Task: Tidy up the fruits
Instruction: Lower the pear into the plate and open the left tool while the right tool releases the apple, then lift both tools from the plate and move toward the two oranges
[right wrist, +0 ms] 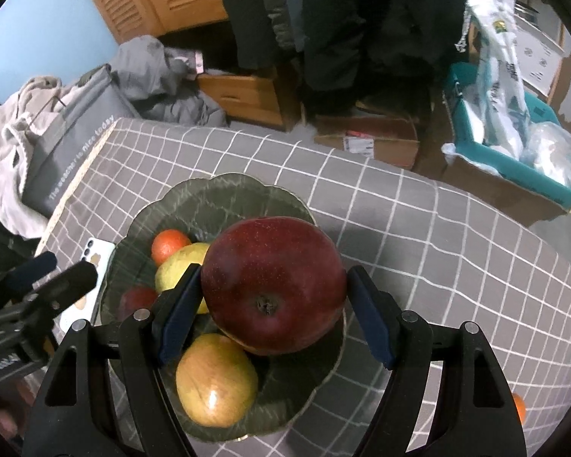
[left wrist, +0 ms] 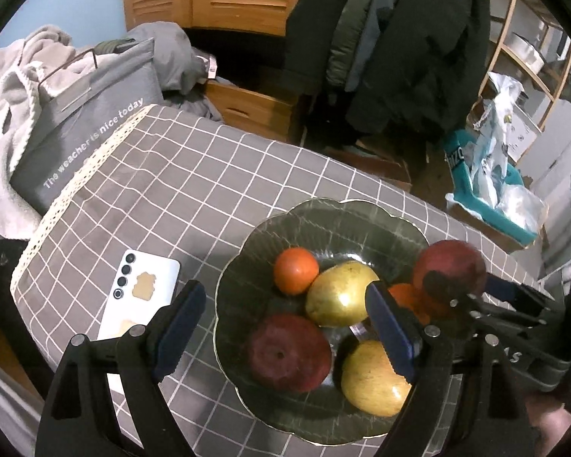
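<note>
My right tongs grip a big red apple, held over the dark glass bowl at the centre of the right view; my left tongs stand wide with nothing between them, low in the left view above the bowl's near side; already in the bowl lie a second red apple, two yellow pears, and an orange; another orange waits on the checked cloth at lower right, so I judge the job mostly done.
</note>
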A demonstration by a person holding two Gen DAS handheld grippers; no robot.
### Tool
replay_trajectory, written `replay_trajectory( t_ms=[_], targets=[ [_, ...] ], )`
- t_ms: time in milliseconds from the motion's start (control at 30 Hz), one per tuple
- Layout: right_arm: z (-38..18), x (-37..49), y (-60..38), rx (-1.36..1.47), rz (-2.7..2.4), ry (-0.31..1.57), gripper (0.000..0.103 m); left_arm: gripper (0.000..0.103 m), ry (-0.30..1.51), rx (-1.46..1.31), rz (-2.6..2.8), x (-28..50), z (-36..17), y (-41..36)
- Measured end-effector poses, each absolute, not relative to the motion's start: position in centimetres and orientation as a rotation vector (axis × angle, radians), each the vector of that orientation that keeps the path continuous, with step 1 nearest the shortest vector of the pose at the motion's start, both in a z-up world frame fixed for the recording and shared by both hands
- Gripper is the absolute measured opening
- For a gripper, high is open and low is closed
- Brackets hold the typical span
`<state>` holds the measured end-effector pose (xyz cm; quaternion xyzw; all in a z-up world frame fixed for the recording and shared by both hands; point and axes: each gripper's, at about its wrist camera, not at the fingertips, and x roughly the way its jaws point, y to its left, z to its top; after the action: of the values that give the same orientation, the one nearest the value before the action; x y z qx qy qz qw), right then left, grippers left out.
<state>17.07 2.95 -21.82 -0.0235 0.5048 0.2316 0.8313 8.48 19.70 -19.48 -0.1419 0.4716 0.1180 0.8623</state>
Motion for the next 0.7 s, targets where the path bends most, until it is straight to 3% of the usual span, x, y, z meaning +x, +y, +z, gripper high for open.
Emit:
replay_trajectory(
  t_ms=[700],
  targets=[
    [-20.1,17.3,1.9,-0.033,0.465,1.024,0.077,0.087,0.969,-0.293,0.234,8.1,-18.4,19.3]
  ],
)
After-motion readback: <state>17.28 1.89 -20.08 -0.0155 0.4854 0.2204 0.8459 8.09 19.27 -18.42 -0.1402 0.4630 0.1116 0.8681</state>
